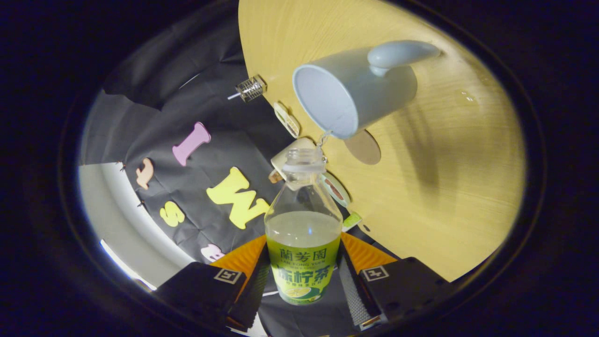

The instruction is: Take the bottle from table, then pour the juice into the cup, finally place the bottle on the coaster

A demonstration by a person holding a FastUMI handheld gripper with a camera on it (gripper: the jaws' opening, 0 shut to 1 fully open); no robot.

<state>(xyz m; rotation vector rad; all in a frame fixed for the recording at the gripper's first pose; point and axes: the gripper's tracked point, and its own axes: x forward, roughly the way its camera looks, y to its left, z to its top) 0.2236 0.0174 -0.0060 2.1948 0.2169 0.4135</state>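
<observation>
My gripper [303, 281] is shut on a clear plastic bottle [303, 224] with a green label, both fingers pressing on its lower body. The bottle has no cap and holds pale juice up to about mid-height. It is tipped over with its open neck close to the rim of a pale blue cup [355, 91] that stands on the wooden table [444, 187]. A thin stream of liquid [324, 138] runs between the bottle's mouth and the cup's rim. A round brown coaster [364, 148] lies on the table beside the cup, just beyond the bottle's mouth.
Along the table's edge next to the bottle's neck sit a few small flat items [286, 119] and a small metal wire piece [250, 89]. A small drop of liquid [465, 97] lies on the table beyond the cup. Bare wood spreads past the coaster.
</observation>
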